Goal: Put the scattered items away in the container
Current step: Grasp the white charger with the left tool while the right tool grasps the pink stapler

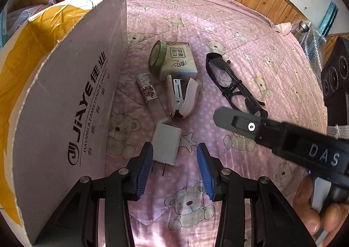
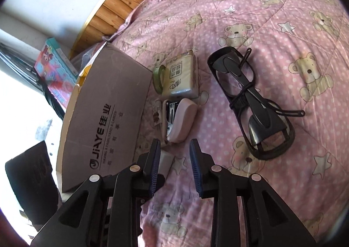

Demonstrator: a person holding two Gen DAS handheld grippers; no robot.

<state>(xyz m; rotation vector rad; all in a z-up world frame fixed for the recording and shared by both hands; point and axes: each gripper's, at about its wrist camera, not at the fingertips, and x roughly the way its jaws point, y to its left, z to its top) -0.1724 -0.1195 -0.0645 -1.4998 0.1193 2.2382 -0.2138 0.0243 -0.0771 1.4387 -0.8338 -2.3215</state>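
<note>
On the bed's pink bear-print quilt (image 1: 250, 35), through my left wrist camera, I see the scattered things lying in a loose cluster beside the cardboard box (image 1: 72, 103), whose printed flap stands upright at left. A green tape roll (image 1: 156, 56) leans against a cream tissue pack (image 1: 180, 61). Just below them lie a pink stapler (image 1: 183, 98), sprung open with its metal track showing, and a small floral-printed tube (image 1: 148, 91). A grey plug adapter (image 1: 166, 145), prongs toward me, sits just ahead of my left gripper (image 1: 174, 153), whose blue-padded jaws are spread with nothing between them. Black glasses (image 1: 231, 83) lie folded to the right. My right gripper (image 1: 224, 117) reaches in above them, a hand (image 1: 316, 210) on its grip.

From the right wrist camera, my right gripper (image 2: 174, 148) hovers with jaws released and empty, the stapler (image 2: 178, 122) just ahead. The glasses (image 2: 250, 103), bound at the bridge by a black band, lie to the right; the box (image 2: 109, 116) stands left, with the tissue pack (image 2: 181, 76) and tape roll (image 2: 158, 79) beside it.
</note>
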